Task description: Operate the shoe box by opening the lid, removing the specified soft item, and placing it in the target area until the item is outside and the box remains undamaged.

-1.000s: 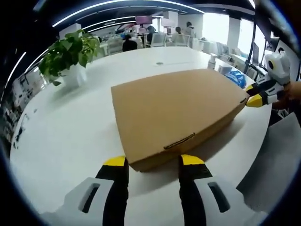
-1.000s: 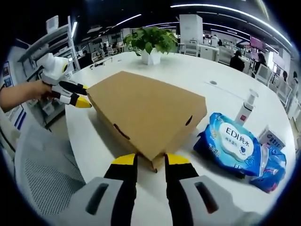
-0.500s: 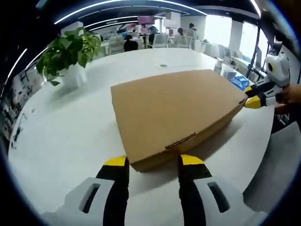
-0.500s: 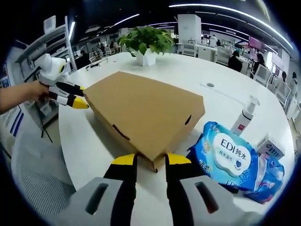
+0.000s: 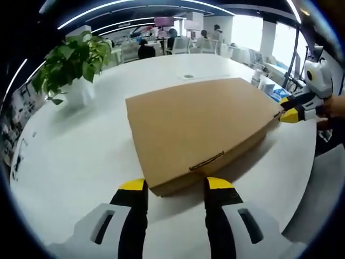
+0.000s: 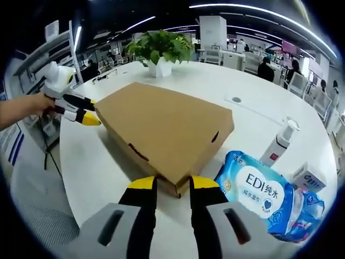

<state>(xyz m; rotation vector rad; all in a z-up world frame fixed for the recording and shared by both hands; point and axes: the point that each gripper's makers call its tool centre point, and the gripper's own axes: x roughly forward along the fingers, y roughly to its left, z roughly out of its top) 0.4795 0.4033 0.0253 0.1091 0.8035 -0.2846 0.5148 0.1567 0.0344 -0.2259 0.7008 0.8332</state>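
Shoe box (image 5: 199, 129) lies flat and closed on the white table (image 5: 75, 156), one corner at 12 o'clock between each claw's spread, empty jaws — my left gripper (image 5: 175, 184) and right gripper (image 6: 172, 183) bracket opposite corners, equally near, long axis running between them.
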